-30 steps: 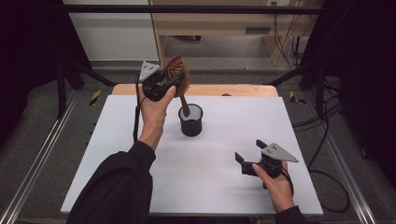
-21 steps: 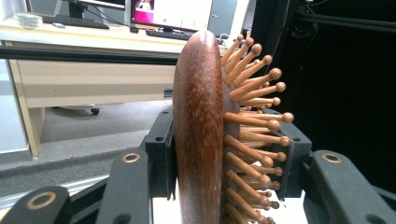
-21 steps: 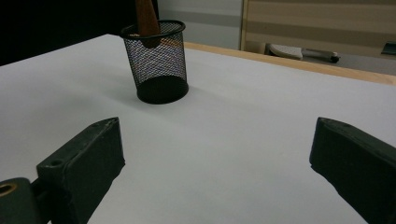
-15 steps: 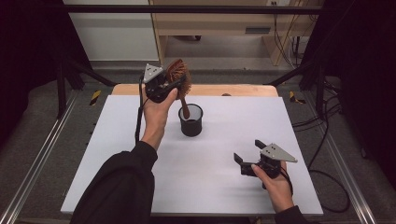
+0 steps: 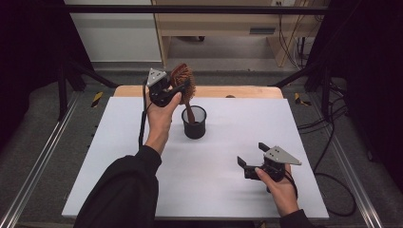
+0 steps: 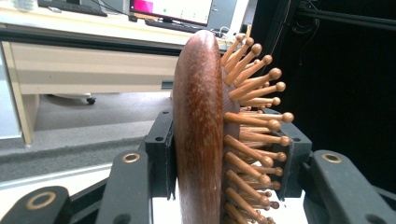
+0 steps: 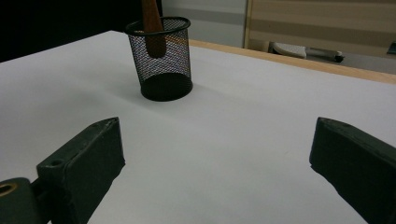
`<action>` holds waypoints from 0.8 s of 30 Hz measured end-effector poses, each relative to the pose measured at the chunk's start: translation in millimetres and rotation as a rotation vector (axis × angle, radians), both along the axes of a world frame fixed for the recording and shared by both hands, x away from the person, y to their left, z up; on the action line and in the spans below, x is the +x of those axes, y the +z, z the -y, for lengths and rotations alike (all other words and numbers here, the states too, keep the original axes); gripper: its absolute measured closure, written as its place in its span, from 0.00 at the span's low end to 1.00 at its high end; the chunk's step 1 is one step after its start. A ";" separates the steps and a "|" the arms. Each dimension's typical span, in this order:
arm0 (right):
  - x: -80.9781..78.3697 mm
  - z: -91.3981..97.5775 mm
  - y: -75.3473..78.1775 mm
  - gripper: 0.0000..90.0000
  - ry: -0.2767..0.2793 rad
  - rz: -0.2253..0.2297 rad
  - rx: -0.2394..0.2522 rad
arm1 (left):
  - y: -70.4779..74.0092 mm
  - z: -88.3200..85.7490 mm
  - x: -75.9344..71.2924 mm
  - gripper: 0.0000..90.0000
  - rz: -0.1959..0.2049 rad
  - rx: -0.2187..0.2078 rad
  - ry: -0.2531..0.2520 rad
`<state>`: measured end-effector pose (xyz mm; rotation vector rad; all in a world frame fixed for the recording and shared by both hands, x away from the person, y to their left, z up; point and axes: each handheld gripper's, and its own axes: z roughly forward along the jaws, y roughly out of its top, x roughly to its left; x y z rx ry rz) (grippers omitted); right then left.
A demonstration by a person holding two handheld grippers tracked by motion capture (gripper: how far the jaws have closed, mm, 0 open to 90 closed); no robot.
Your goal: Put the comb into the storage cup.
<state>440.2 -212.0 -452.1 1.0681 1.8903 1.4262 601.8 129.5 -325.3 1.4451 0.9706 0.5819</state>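
High view: the left gripper [image 5: 183, 88] is raised over the far side of the table [image 5: 119, 156], its jaws clamped on the head of a wooden hairbrush [image 5: 182, 78] whose handle reaches down into the black mesh cup [image 5: 194, 122]. Left gripper view has the brush [image 6: 201, 140] pinched between both pads, bristles to the right. Right gripper [image 5: 249, 156] rests near the table's near right edge, jaws wide and empty, well apart from the cup [image 7: 161, 58].

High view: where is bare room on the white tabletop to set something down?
Bare tabletop lies right of the mesh cup and between the forearms along the near edge. Crowding is at the cup, where the left tongs hold the hairbrush.
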 end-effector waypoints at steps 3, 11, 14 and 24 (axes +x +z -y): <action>-0.2 -0.5 0.2 0.04 0.001 0.001 0.000 | -2.1 2.1 0.6 0.57 -0.008 -0.022 -0.012; -0.5 -1.8 -0.1 0.04 0.009 -0.003 -0.007 | -7.3 7.9 0.7 0.57 -0.022 -0.015 -0.020; -0.4 -2.0 -0.2 0.04 0.011 -0.006 -0.007 | -10.0 9.2 0.6 0.57 -0.027 -0.021 -0.028; -0.5 -3.2 -0.2 0.04 0.022 -0.008 -0.007 | -17.4 13.9 2.8 0.57 -0.046 -0.012 -0.029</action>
